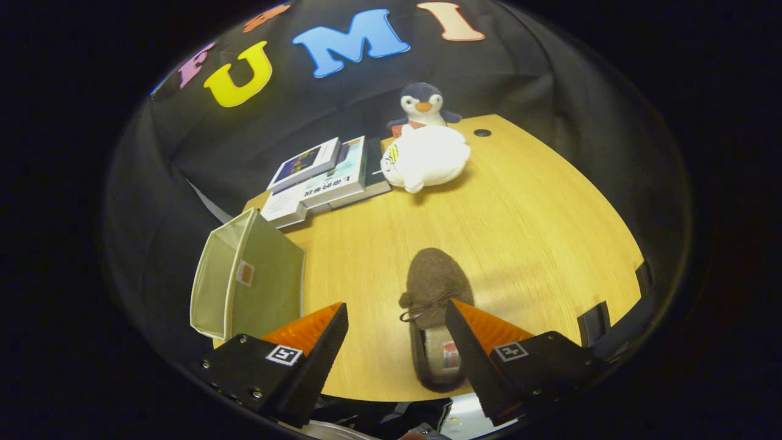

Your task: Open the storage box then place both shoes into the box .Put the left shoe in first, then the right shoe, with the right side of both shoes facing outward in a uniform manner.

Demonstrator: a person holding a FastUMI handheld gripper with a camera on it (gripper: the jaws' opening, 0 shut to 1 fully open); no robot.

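Brown and fuzzy, the shoe [435, 305] lies flat on the wooden table [537, 232] with its toe pointing away and its laced opening toward the camera, sitting between the spread fingers of the gripper [397, 318], close against the right finger, and neither finger presses on it, so the gripper is released. The storage box [244, 281], a pale translucent bin, stands on the table just beyond the left finger, near the table's edge. Farther back rest a stack of books [324, 177], a white plush toy [426, 157] just beside them, and a penguin plush [423, 105] behind it.
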